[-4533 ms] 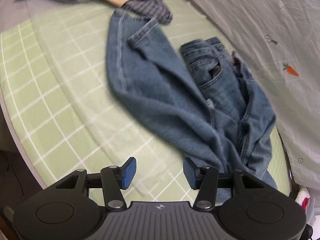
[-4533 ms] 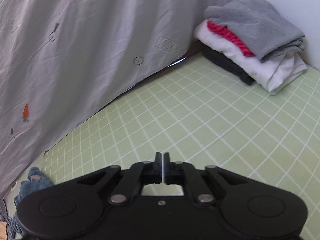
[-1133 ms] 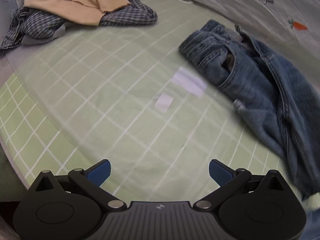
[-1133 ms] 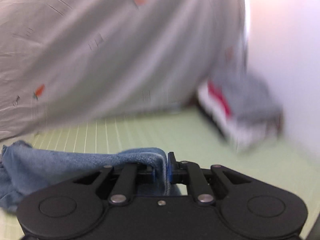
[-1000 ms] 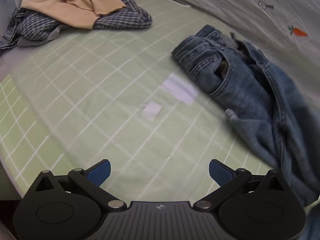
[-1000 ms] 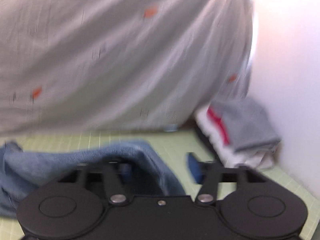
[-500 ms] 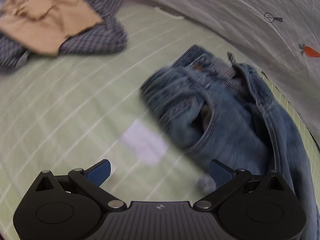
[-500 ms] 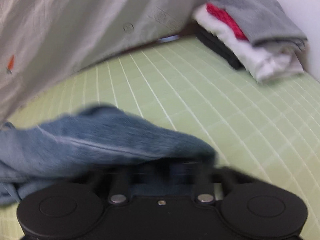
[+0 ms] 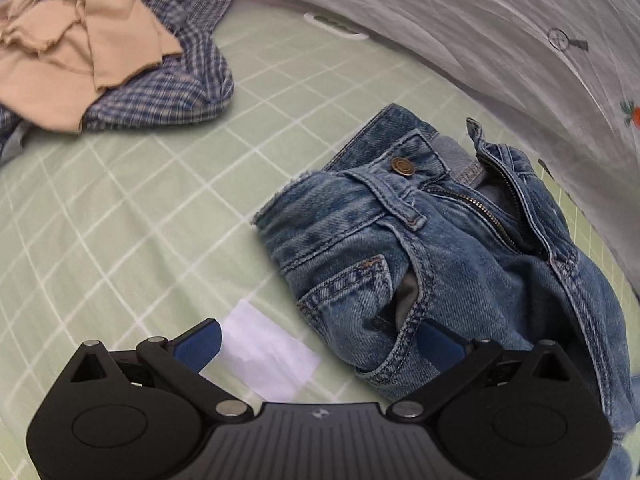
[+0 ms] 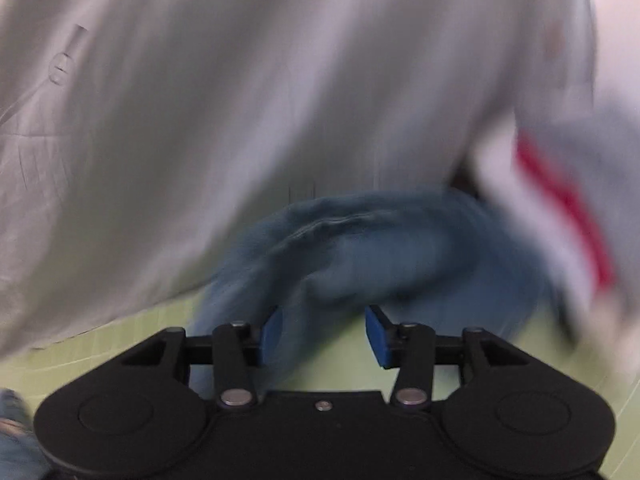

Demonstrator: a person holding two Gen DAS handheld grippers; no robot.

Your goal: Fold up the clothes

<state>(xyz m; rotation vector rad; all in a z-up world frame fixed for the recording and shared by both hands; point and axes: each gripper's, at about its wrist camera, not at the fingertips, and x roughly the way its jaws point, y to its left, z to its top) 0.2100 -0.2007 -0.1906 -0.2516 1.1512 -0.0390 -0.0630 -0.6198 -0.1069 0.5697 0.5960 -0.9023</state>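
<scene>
Your left gripper, spread wide, sits at the waistband end of the jeans, which run away rightward toward your spread, empty right gripper.

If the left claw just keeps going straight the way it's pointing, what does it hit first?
Most likely the jeans: their pocket corner already lies inside the open left claw, beside a white paper slip on the green checked sheet. Depth is uncertain.

Left of the crumpled blue denim jeans, the green checked sheet lies open up to the beige-and-plaid clothes heap. Right of the jeans, the grey printed cloth closes in.
</scene>
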